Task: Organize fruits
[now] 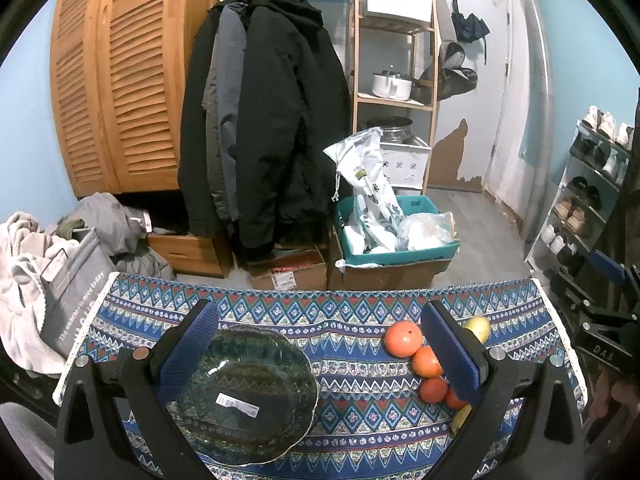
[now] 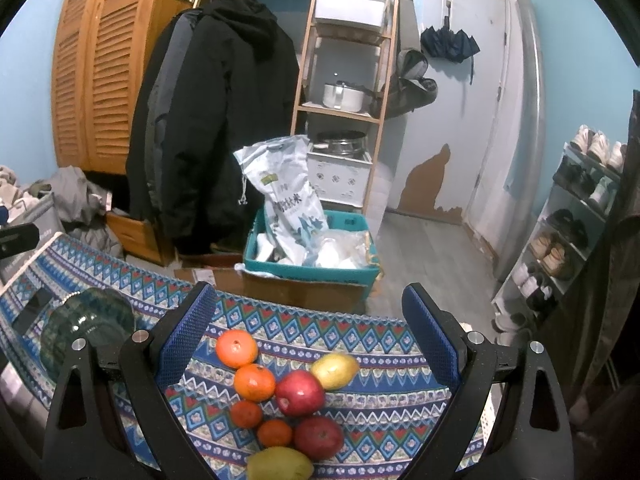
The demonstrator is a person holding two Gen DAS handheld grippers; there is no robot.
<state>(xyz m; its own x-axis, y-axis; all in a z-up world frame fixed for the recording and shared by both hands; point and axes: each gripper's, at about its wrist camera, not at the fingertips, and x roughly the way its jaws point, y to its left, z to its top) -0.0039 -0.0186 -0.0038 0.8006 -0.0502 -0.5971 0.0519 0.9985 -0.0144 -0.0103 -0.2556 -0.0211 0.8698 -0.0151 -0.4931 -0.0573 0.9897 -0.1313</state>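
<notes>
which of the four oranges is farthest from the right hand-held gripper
The biggest orange, at the far end of the orange row, nearest the table's back edge. The other three sit closer in, getting smaller toward the camera.

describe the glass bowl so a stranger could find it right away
Start at the table covered by the blue patterned cloth. On its left part, apart from the cluster of oranges on the right, sits the dark green glass bowl, between the open left tongs. It is the only see-through dish, with a scalloped rim and a white sticker inside.
</notes>
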